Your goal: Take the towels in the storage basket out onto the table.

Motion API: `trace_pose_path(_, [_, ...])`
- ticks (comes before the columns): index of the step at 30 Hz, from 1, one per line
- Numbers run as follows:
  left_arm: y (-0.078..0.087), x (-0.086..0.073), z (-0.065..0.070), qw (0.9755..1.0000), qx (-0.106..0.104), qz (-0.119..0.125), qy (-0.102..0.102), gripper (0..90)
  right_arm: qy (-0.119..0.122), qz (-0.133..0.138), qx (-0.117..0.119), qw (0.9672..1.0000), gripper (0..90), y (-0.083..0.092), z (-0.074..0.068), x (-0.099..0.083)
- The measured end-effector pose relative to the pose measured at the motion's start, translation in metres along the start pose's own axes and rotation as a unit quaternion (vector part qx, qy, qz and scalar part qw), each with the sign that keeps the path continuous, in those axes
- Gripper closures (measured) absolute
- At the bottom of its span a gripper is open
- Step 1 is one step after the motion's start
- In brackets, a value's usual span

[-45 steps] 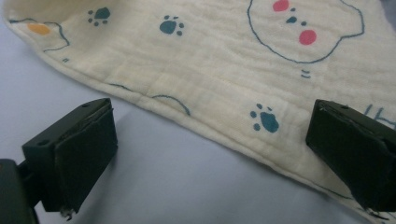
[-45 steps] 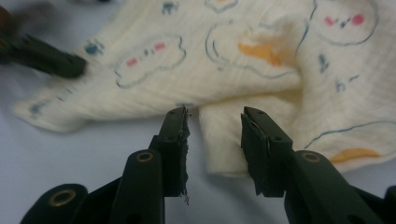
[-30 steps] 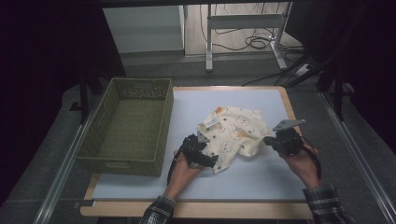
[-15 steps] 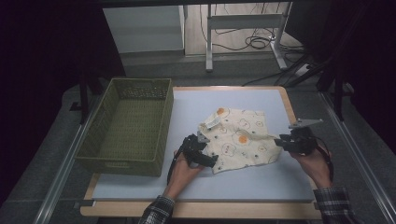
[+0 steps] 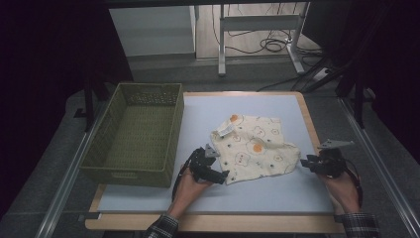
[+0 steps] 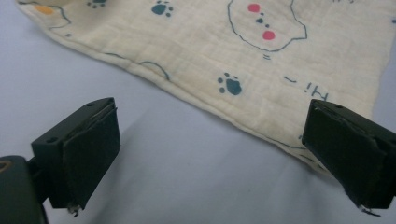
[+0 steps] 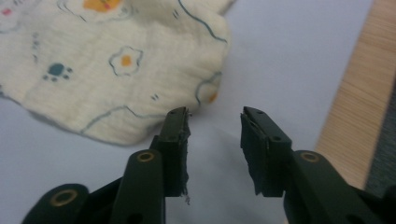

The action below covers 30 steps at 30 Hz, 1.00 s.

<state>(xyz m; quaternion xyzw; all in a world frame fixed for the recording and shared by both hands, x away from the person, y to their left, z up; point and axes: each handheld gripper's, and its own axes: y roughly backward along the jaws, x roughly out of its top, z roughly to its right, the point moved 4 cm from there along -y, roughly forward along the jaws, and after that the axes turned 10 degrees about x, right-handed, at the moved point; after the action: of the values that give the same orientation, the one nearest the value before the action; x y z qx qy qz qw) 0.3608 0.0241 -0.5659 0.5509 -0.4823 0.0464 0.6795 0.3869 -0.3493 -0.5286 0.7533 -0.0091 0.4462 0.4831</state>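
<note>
Cloth and basket lie on pale blue tabletop.

One printed cloth is counted at the centre of the frame, and one green basket at the left. Two grippers are counted: the left gripper and the right gripper, both lower down.

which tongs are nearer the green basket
Left. The left tongs sit just off the green basket at its near right corner, by the printed cloth. The right tongs are across the cloth, near the table's right edge.
</note>
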Motion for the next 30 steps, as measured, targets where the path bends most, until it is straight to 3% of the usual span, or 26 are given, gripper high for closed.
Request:
trace_pose_path(4, [0.001, 0.000, 0.009, 0.9999, -0.009, 0.004, -0.008, 6.8, 0.012, 0.002, 0.021, 0.9997, 54.5, -0.010, -0.004, 0.007])
trace_pose_path(6, [0.006, 0.001, 0.022, 0.9993, -0.022, 0.012, -0.027, 11.5, 0.013, 0.001, 0.029, 0.9995, 55.5, -0.016, -0.006, 0.009])
trace_pose_path(9, [0.012, 0.000, 0.031, 0.9978, -0.024, 0.020, -0.059, 24.0, 0.019, -0.005, 0.036, 0.9991, 70.9, -0.021, -0.012, 0.011])
trace_pose_path(10, [0.012, 0.000, 0.031, 0.9978, -0.024, 0.020, -0.059, 29.0, 0.019, -0.005, 0.036, 0.9991, 70.9, -0.021, -0.012, 0.011])
trace_pose_path(11, [0.014, -0.001, 0.037, 0.9962, -0.031, 0.018, -0.080, 36.1, 0.025, -0.007, 0.036, 0.9990, 80.2, -0.022, -0.016, 0.012])
trace_pose_path(12, [0.013, -0.002, 0.039, 0.9956, -0.032, 0.014, -0.086, 40.4, 0.026, -0.007, 0.039, 0.9989, 81.6, -0.021, -0.018, 0.012])
trace_pose_path(14, [0.013, -0.003, 0.040, 0.9954, -0.058, 0.017, -0.074, 54.3, 0.028, -0.007, 0.044, 0.9986, 82.0, -0.018, -0.022, 0.013])
trace_pose_path(16, [0.013, -0.003, 0.041, 0.9957, -0.056, 0.020, -0.070, 63.6, 0.029, -0.006, 0.044, 0.9986, 81.9, -0.016, -0.023, 0.014])
trace_pose_path(19, [0.013, -0.004, 0.042, 0.9941, -0.091, 0.018, -0.056, 82.9, 0.030, 0.006, 0.050, 0.9983, 80.8, -0.003, -0.029, 0.017])
trace_pose_path(20, [0.013, -0.005, 0.041, 0.9938, -0.094, 0.015, -0.057, 87.7, 0.028, 0.007, 0.051, 0.9983, 80.8, 0.000, -0.030, 0.017])
trace_pose_path(26, [0.019, -0.005, 0.035, 0.9941, -0.093, 0.007, -0.055, 90.0, 0.026, 0.012, 0.058, 0.9979, 80.5, 0.014, -0.038, 0.018])
trace_pose_path(30, [0.038, -0.007, 0.022, 0.9951, -0.090, 0.017, -0.036, 90.0, 0.026, 0.008, 0.061, 0.9978, 79.9, 0.020, -0.045, 0.016])
